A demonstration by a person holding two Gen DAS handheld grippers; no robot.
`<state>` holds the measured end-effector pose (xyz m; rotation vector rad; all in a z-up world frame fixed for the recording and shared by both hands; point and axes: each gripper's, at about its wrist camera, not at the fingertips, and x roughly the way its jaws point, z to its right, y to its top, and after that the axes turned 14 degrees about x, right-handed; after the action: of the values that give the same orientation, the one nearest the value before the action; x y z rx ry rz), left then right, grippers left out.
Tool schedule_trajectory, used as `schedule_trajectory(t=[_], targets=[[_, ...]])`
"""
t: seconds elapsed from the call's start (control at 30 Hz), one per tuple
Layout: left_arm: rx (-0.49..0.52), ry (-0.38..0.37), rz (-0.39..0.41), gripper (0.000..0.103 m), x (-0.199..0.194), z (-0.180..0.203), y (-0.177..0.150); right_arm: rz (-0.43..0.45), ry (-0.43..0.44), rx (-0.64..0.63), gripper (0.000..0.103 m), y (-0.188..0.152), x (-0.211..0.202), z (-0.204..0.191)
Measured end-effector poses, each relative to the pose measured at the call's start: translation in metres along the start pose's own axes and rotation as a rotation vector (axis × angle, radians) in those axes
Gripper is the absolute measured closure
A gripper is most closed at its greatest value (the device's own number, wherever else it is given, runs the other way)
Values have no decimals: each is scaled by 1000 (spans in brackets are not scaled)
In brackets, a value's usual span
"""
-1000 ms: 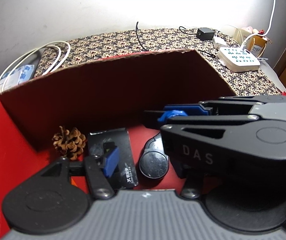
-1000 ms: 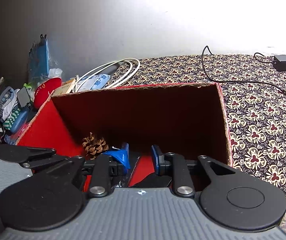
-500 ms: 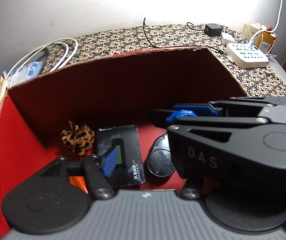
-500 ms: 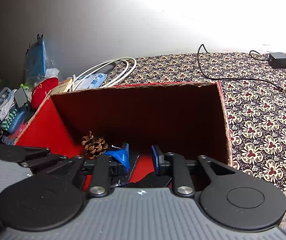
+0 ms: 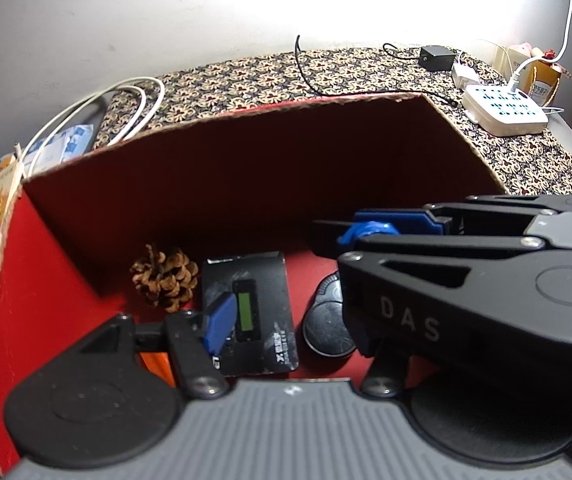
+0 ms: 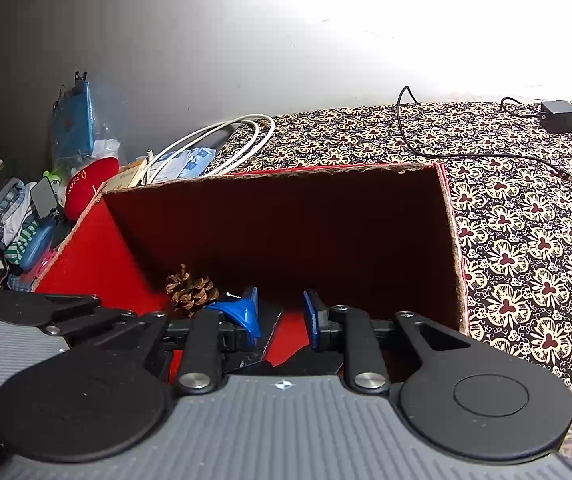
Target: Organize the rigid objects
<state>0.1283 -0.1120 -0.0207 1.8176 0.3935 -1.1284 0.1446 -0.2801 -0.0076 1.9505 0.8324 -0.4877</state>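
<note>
Both grippers, left gripper (image 5: 286, 316) and right gripper (image 6: 280, 316), hovered over red cardboard box (image 6: 86, 256), jaws apart, empty. Risk: crossing tools could collide above black card package (image 5: 254, 312) at 6 o'clock.

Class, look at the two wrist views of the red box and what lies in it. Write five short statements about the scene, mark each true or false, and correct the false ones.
1. A pine cone lies on the floor of the red box. True.
2. The black card lies between the pine cone and the round black object. True.
3. The right gripper is shut on the pine cone. False: its fingers stand apart and hold nothing.
4. The white power strip sits inside the box. False: it rests on the patterned cloth outside it.
5. The pine cone rests on top of the card. False: it lies beside it.
</note>
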Motion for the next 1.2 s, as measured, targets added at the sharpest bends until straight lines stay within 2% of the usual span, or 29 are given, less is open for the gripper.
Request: schedule_trajectory(t=[0.3,0.57,0.77,1.2], targets=[[-6,28,4,45,0,2,1,10,23,13,98,-1,-2,1],[-12,21,4,45,0,0,0,6,47,17,98,-1,-3,3],[-21,58,3,45,0,2,1,5,55,18,98,0,-2,4],[-20,63,-3,45,0,2,0,5,73,21,96,0,-3,4]])
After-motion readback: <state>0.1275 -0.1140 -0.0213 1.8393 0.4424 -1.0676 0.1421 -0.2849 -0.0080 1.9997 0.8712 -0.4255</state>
